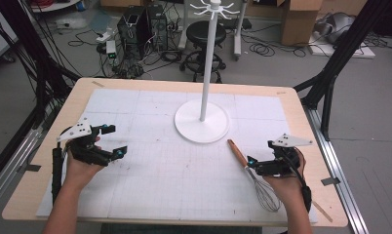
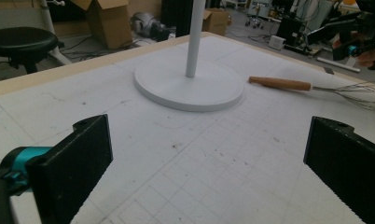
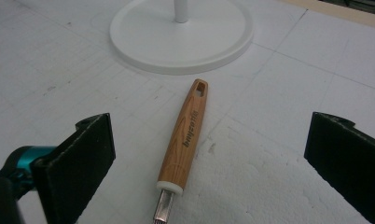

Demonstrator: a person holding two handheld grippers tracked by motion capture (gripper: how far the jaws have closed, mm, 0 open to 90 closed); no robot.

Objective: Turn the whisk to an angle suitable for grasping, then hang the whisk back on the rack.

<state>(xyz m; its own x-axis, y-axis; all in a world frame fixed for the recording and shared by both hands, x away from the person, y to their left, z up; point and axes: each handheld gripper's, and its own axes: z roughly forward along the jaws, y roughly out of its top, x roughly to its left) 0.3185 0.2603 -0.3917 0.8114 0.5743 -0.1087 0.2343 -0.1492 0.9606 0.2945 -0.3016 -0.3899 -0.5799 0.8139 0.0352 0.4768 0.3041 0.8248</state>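
Nearest the person, the right gripper [image 1: 255, 163] hangs just above the whisk [image 1: 252, 174], its jaws spread wide and holding nothing. In the right gripper view the wooden handle [image 3: 184, 140] lies between the two jaws, pointing away toward the stand, with a slot at its far tip and a white collar where the metal stem begins. The whisk rests flat on the white mat [image 1: 160, 170] on the right part of the desk [image 1: 301, 105], wire loops toward the person, handle tip near the stand's base but apart from it.

It looks light. The handle is stiff and smooth and may roll a little under a loose pinch; the wires are thin and springy and would likely bend if squeezed. The best hold seems to be across the handle's middle, clear of the collar.

On the other side, the left gripper [image 1: 115, 141] is also released, jaws wide, above bare mat and well apart from the whisk.

Farther off stands the stand [image 1: 202, 119], a white pole on a round base, with hooks [image 1: 212, 8] at its top.
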